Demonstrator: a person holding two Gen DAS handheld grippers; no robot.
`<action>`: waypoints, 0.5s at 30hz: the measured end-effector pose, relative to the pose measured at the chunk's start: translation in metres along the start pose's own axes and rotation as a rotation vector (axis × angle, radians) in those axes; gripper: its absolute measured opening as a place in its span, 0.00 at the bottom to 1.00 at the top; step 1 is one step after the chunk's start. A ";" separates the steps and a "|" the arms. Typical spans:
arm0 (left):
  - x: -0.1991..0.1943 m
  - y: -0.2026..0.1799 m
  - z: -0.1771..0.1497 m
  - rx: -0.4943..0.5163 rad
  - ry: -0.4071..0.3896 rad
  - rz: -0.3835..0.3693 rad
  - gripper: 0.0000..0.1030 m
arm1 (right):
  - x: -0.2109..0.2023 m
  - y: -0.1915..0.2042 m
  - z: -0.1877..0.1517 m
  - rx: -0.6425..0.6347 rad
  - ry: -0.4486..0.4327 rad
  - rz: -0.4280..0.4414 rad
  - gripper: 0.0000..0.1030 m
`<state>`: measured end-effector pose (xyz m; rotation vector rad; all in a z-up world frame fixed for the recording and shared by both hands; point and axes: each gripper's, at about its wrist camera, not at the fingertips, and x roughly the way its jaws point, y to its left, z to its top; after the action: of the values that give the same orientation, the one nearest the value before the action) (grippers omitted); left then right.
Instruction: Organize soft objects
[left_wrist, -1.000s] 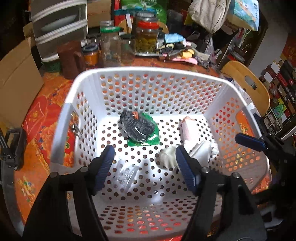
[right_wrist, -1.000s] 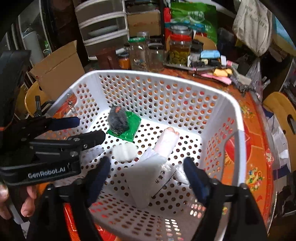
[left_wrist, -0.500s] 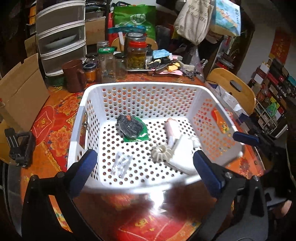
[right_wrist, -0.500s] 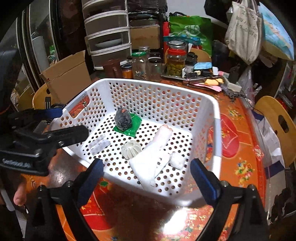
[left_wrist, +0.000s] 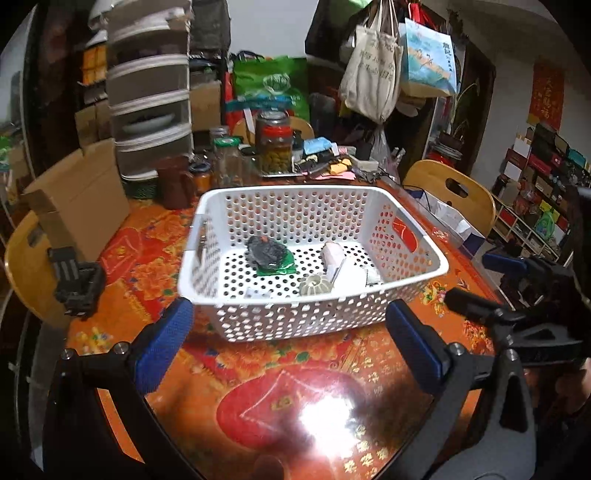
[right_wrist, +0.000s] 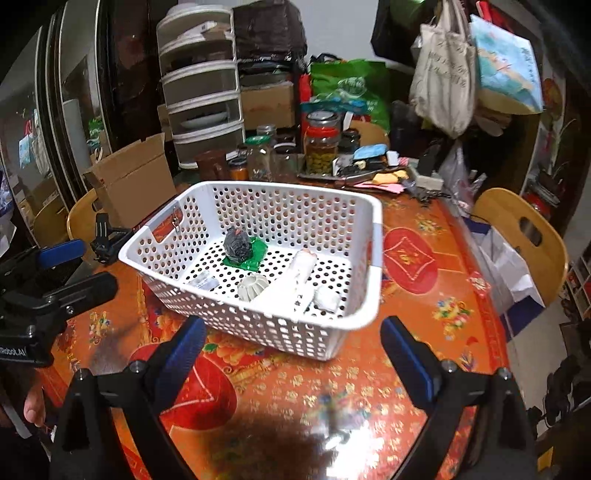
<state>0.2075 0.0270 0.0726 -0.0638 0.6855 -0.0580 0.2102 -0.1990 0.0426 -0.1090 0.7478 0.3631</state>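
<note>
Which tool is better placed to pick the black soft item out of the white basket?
Left, probably. The black soft item lies toward the basket's left side, which the left tool faces. Both tools are open and empty; the right tool faces the white pieces.

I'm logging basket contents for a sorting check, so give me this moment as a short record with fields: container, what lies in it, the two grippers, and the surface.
container: white perforated basket, upright on the table
contents: dark fuzzy item on a green pad; ribbed cream round piece; white folded cloth; pink-tipped roll; small clear packet
left gripper: open, empty, in front of the basket
right gripper: open, empty, in front of the basket
surface: red and orange patterned table
</note>
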 end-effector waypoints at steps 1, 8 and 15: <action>-0.006 0.000 -0.004 0.001 -0.006 0.000 1.00 | -0.006 0.001 -0.004 0.000 -0.011 -0.005 0.93; -0.053 -0.007 -0.036 0.020 -0.058 0.018 1.00 | -0.047 0.010 -0.037 0.003 -0.065 0.000 0.93; -0.105 -0.015 -0.070 0.021 -0.115 0.020 1.00 | -0.087 0.024 -0.065 -0.013 -0.114 -0.036 0.93</action>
<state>0.0814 0.0168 0.0862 -0.0399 0.5699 -0.0420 0.1008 -0.2159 0.0556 -0.1128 0.6300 0.3371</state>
